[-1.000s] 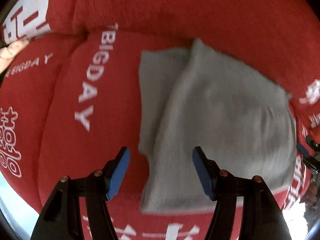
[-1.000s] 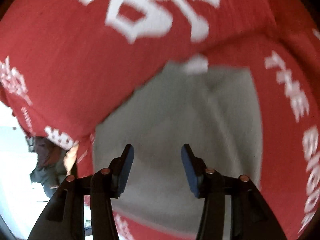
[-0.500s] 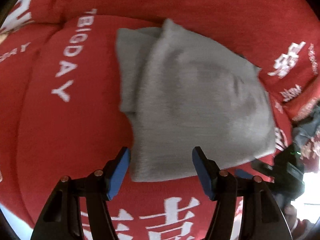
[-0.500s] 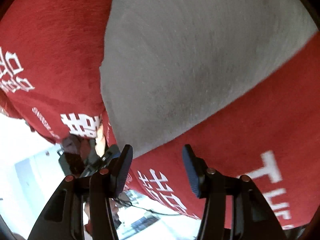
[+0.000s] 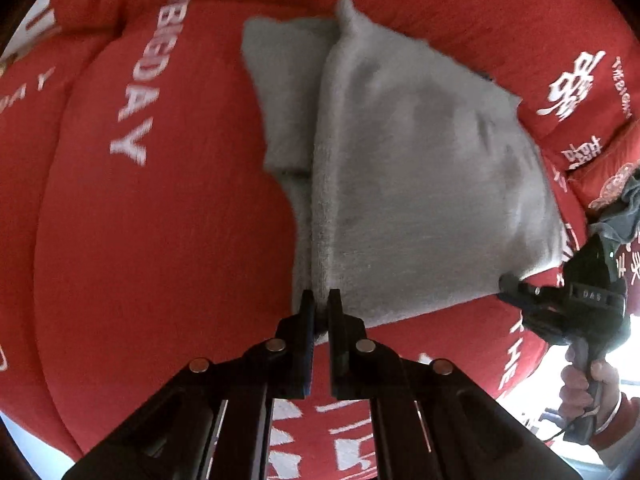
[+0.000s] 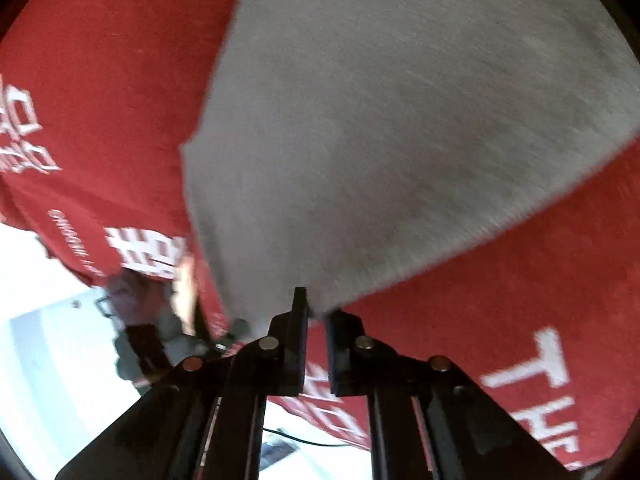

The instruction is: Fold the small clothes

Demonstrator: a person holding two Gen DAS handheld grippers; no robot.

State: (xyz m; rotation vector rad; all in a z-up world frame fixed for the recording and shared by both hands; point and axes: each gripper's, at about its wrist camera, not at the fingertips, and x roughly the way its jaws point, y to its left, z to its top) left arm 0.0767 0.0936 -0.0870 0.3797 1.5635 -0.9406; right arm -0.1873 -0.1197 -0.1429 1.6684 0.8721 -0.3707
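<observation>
While both tools gaped wide half a second ago, each now pinches a near corner of the grey garment (image 5: 400, 184), which lies partly folded on the red sofa cover (image 5: 160, 240); that cover, printed with white lettering, is the largest thing in view and the landmark for all else; the garment sits on its seat cushion, a narrower layer showing along the left edge from the left wrist view; the left gripper (image 5: 319, 308) has its jaws drawn almost together on the garment's near-left hem; the right gripper (image 6: 316, 308), seen also from the left wrist camera at the garment's near-right corner, is likewise clamped on the fabric's tip; with both corners secured, the next fold, probably carrying the near edge toward the sofa's backrest, looks ready to begin; the motion blur leaves finer detail unclear; no basket, box or other container appears in either view.
</observation>
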